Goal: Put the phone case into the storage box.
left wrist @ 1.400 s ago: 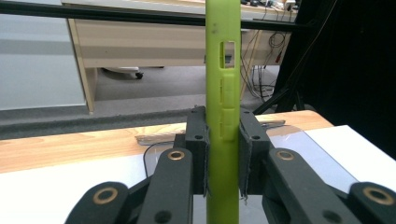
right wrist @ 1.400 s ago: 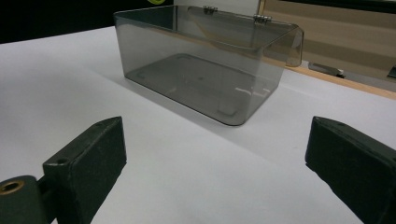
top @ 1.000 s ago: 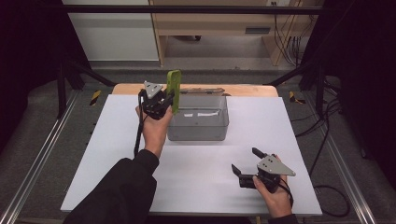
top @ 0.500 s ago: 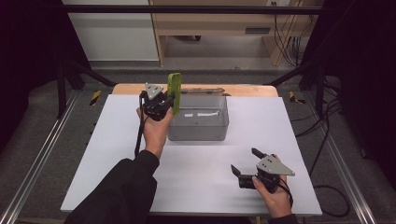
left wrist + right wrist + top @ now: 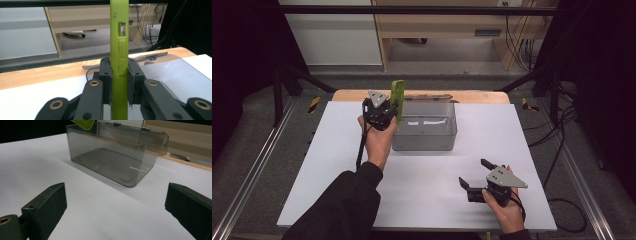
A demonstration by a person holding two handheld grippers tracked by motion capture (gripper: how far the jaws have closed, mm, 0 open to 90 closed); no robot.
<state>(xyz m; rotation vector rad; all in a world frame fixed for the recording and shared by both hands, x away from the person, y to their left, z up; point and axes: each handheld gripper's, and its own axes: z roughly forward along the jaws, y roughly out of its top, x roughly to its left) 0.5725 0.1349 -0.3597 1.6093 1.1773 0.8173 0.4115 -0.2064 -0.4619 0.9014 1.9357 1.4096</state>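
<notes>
Item 1: left gripper [image 5: 393, 107], seen in the high view at the box's left far corner, held up in the person's left hand [image 5: 377, 142]. Jaws clamped on a green phone case [image 5: 397, 100], which stands upright on edge. The left gripper view gives the case [image 5: 119, 60] edge-on, with a cutout and side button ridges visible; its upper end is cut off by the frame top and its lower end by the frame bottom. Whether the case touches the box cannot be told.

Item 2: smoky clear plastic box [image 5: 425, 127], on the white table [image 5: 327, 165], lid hinged open toward the far side. The high view shows faint glare marks on it; the interior is hard to read there. The right gripper view looks through the near wall of the box [image 5: 112, 157] and shows a bare floor inside, 2 hinges at the back, and 1 corner of the green case [image 5: 83, 123] at the top edge, mostly cropped.

Item 3: right gripper [image 5: 477, 175], near the table's near right edge, in the right hand [image 5: 504, 210], well apart from the box. Jaws spread wide, nothing between them, both tips partly cropped in its own view.
</notes>
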